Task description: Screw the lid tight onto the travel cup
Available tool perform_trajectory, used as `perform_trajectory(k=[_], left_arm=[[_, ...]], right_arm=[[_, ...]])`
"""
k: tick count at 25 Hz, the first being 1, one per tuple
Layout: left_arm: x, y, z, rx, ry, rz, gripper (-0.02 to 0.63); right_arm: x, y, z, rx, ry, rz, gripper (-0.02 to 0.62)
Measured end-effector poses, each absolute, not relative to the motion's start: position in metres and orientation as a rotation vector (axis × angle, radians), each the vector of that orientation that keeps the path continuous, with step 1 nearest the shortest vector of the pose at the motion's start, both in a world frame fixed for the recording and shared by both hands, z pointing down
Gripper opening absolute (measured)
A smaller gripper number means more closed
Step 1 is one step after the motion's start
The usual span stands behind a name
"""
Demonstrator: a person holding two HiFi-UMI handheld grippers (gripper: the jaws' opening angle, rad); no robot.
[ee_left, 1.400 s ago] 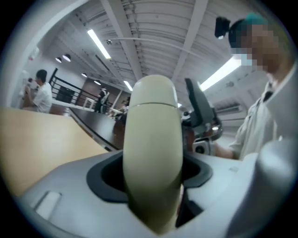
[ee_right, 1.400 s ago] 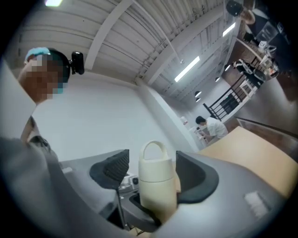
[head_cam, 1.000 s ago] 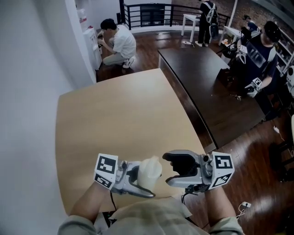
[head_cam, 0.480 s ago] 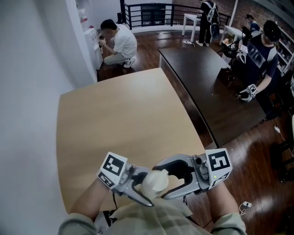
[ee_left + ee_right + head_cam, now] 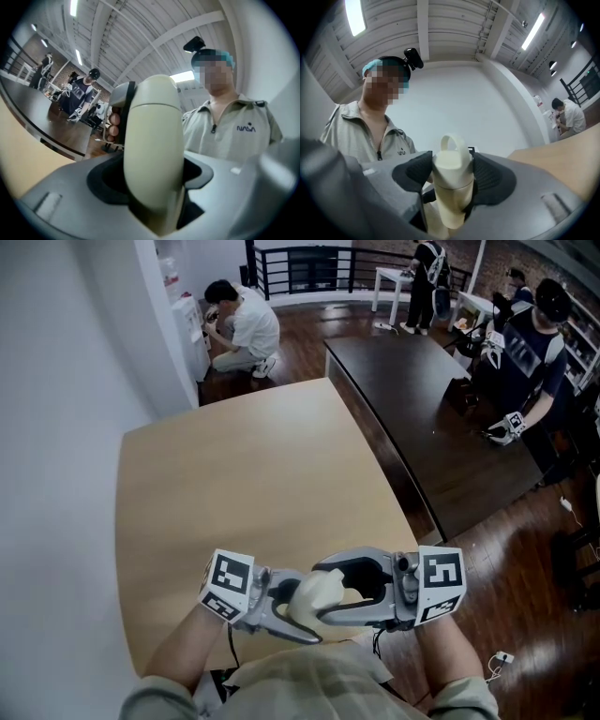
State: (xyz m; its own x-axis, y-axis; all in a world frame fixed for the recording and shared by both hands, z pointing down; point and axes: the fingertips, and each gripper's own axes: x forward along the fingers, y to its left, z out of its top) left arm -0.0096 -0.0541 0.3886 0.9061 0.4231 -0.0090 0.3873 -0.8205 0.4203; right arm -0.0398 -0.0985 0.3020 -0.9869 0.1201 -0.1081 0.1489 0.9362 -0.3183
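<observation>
Clamping the cream plastic travel cup (image 5: 152,154) in the grey two-jaw left gripper (image 5: 298,613), pointed level. Pressing the opposing grey two-jaw right gripper (image 5: 323,594), jaws just closed further, onto its looped cream lid (image 5: 452,161).

I'm in an open shared workroom: pale wooden bench (image 5: 234,474), long dark table (image 5: 422,418), dark plank floor (image 5: 525,559), black railing (image 5: 309,261), beamed ceiling (image 5: 450,33) with strip lights (image 5: 355,16), and other people (image 5: 530,343) working.

Travel cup (image 5: 154,131) base inside left tongs (image 5: 152,177)

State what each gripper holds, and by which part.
Left gripper clamps the travel cup by its body; right gripper, jaws just closing, grips the lid by its sides.
</observation>
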Motion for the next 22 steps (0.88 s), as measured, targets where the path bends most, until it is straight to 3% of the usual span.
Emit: perform_trajectory(k=[8,15,22], left_arm=[[0.000,-0.118,0.424,2.884,-0.095,0.415,0.314],[-0.016,-0.169,0.451,2.803,-0.728,0.511,0.313],[-0.014,-0.185,0.478,2.600,-0.995,0.465,0.313]], right_arm=[[-0.046,-0.139,0.320,-0.337,3.030,-0.420,0.272],[-0.051,-0.168,0.343,-0.911,2.971,-0.358,0.270],[-0.047,-0.184,0.371,-1.274,2.870,-0.381,0.267]])
